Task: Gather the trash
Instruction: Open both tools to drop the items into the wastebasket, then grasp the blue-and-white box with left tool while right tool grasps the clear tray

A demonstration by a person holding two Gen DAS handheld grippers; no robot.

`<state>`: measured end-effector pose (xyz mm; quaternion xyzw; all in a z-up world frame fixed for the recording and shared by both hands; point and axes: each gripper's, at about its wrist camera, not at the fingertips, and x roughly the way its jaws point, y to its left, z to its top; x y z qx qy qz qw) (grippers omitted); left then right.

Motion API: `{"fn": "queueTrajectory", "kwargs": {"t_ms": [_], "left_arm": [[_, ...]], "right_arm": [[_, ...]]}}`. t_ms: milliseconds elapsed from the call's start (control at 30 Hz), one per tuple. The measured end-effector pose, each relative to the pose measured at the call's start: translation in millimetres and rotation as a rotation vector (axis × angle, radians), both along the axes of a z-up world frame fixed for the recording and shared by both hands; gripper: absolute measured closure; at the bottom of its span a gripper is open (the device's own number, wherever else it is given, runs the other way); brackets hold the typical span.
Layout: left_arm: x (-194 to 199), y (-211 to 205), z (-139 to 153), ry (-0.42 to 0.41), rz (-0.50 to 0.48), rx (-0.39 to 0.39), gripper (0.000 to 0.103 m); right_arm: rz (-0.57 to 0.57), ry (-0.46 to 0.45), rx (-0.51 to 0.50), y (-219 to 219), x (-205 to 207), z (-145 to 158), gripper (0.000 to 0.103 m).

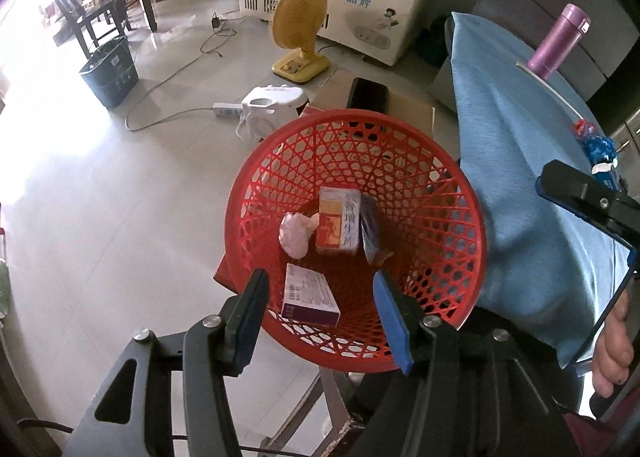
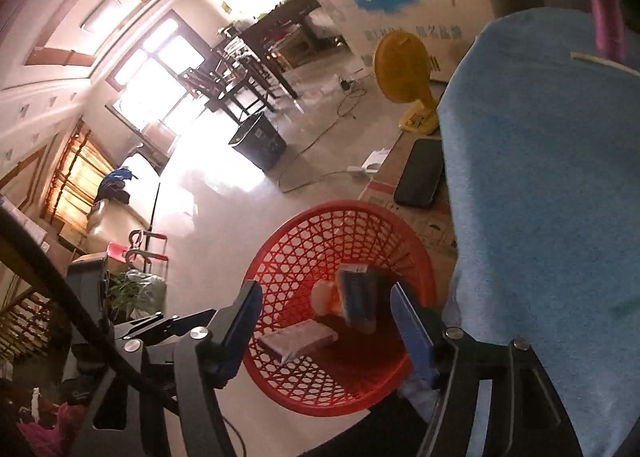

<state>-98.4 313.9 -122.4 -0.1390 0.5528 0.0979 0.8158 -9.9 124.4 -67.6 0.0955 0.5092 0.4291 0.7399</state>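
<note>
In the basket (image 1: 460,217) lie a crumpled tissue (image 1: 295,235) at left, two upright boxes (image 1: 338,223) right of it, and a flat box (image 1: 310,295) nearer. The cloth-covered tabletop (image 1: 520,177) stands right; a phone (image 1: 367,94) lies behind; a fan (image 1: 300,33) stands farther.

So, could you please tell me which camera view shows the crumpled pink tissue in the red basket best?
The left wrist view: the crumpled pink tissue lies sharp and fully visible on the red basket floor. The right wrist view shows only a blurred part of it beside a box.
</note>
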Motion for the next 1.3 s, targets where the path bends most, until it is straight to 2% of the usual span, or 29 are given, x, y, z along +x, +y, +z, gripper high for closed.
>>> {"fn": "queueTrajectory", "kwargs": {"t_ms": [300, 733, 1100, 1300], "left_arm": [[4.7, -22.5, 6.0, -0.008, -0.04, -0.003, 0.045], [17.5, -91.5, 16.6, 0.003, -0.191, 0.018, 0.044], [34.1, -158.3, 35.5, -0.001, -0.319, 0.084, 0.044], [67.8, -210.1, 63.1, -0.041, -0.428, 0.062, 0.042]], "right_arm": [[-0.076, -0.002, -0.002, -32.5, 1.9, -1.3, 0.033], [-0.216, -0.008, 0.076, -107.0, 8.8, 9.8, 0.033], [-0.399, -0.031, 0.136, -210.2, 9.1, 14.3, 0.033], [-0.572, -0.049, 0.148, -291.0, 2.1, 13.4, 0.033]]}}
